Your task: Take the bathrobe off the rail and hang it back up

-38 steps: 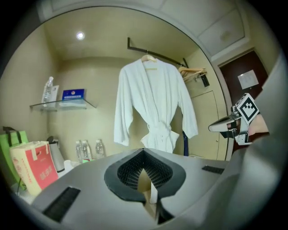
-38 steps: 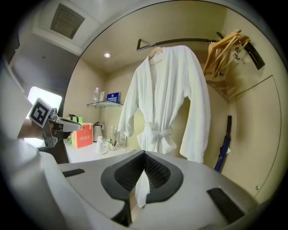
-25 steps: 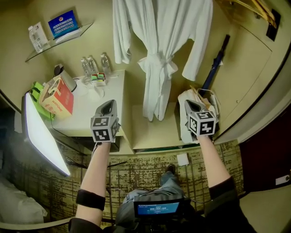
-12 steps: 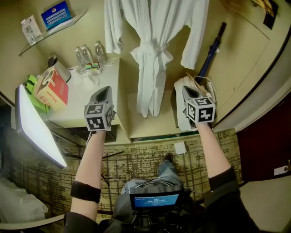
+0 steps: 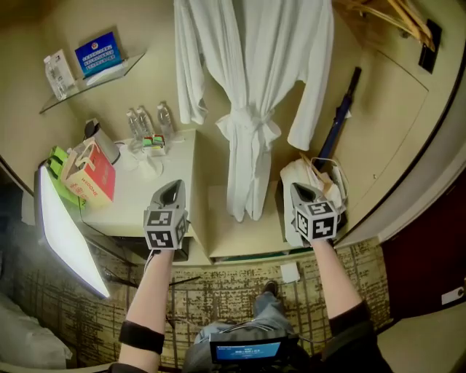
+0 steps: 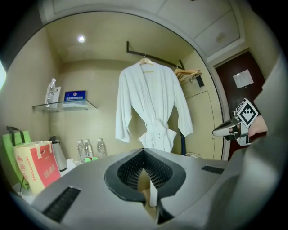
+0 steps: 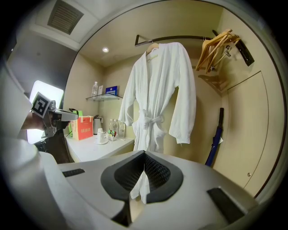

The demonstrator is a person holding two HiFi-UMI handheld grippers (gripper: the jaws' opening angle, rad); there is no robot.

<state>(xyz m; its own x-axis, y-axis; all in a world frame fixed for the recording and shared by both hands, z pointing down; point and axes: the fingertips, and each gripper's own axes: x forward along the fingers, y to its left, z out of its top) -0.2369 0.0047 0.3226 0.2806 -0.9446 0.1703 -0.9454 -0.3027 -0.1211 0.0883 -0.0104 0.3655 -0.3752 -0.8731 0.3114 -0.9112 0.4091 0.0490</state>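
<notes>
**Bathrobe on the rail; both tools closed and empty**

- Bathrobe: white, belt knotted at the waist. It hangs full length on a wooden hanger from the dark rail in the open wardrobe alcove. Its sleeves hang loose at both sides.
- Left tool: jaws together with nothing between them. It is held over the edge of the bench, well apart from the robe.
- Right tool: jaws together, empty. It is held in front of a white bag and is also well clear of the robe.
- On the bench: water bottles, a kettle and a red paper bag.
- Glass shelf: on the wall above the bench.
- Blue umbrella: leans on the wall, right of the robe.
- Spare wooden hangers: at the rail's right end.
</notes>
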